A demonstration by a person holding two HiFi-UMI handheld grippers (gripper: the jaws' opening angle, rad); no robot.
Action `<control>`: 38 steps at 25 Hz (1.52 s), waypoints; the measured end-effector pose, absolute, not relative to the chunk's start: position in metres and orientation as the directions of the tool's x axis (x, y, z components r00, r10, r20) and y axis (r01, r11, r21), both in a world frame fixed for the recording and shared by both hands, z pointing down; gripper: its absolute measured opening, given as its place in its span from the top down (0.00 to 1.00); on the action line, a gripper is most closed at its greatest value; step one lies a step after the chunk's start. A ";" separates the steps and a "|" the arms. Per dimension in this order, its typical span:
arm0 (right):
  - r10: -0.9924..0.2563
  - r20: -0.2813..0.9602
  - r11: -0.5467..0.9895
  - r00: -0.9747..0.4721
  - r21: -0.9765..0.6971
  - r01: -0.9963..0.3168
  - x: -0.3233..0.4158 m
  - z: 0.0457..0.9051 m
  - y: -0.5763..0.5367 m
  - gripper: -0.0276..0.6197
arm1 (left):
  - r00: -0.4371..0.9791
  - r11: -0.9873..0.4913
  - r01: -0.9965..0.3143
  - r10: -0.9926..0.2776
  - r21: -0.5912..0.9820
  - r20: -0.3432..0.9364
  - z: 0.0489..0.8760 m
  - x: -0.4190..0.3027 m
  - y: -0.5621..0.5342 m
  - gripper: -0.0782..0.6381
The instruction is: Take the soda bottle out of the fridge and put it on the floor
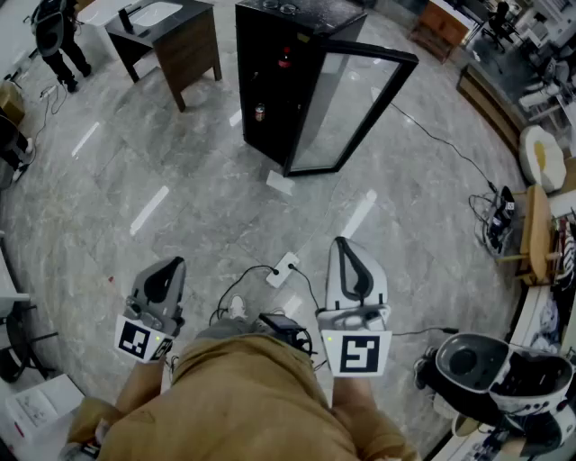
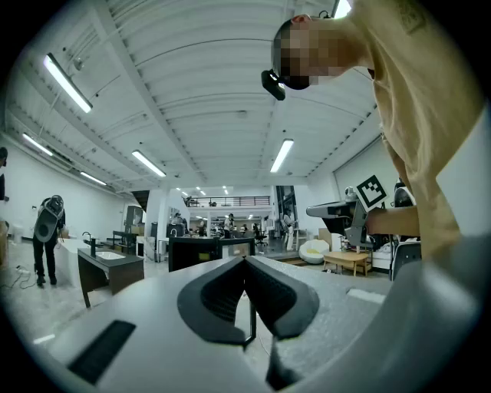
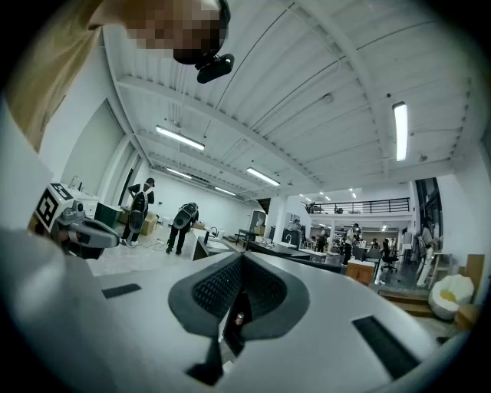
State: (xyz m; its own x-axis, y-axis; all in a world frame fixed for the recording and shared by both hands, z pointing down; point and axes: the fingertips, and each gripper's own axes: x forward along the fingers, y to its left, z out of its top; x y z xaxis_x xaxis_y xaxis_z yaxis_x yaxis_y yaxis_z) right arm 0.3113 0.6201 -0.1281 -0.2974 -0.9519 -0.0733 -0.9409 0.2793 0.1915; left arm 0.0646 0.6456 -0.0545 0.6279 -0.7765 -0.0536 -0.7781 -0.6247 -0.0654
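Standing upright inside the open fridge [image 1: 306,22], upper centre, the soda bottle [image 1: 259,112] fronts wide open floor [image 1: 198,216]; left gripper [image 1: 171,266] and right gripper [image 1: 342,243] closed, empty.

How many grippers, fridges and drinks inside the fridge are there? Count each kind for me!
Grippers: 2, the left gripper and the right gripper
Fridge: 1
Drinks on its shelves: 2, the upper drink and the lower drink
Total: 5
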 end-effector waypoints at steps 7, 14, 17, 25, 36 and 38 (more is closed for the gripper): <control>-0.936 -0.079 0.324 -0.344 0.198 -0.925 0.285 -0.134 0.631 0.96 | 0.599 -0.596 -0.801 -0.798 -0.063 -0.067 -0.058 0.041 0.643 0.89; -0.921 -0.096 0.361 -0.379 0.161 -0.919 0.302 -0.110 0.650 0.96 | 0.583 -0.581 -0.813 -0.812 -0.042 -0.024 -0.031 0.068 0.682 0.89; -0.910 -0.120 0.381 -0.396 0.127 -0.916 0.311 -0.110 0.653 0.95 | 0.600 -0.598 -0.799 -0.800 -0.058 -0.018 -0.031 0.082 0.680 0.89; -0.915 -0.202 0.331 -0.350 0.119 -0.936 0.354 -0.137 0.662 0.95 | 0.652 -0.637 -0.757 -0.751 -0.145 -0.108 -0.077 0.137 0.671 0.89; -0.936 -0.173 0.293 -0.307 0.105 -0.950 0.368 -0.125 0.608 0.95 | 0.645 -0.638 -0.764 -0.760 -0.098 -0.081 -0.056 0.132 0.620 0.89; -0.935 -0.173 0.293 -0.308 0.108 -0.950 0.361 -0.123 0.587 0.95 | 0.642 -0.636 -0.767 -0.763 -0.088 -0.080 -0.052 0.125 0.598 0.89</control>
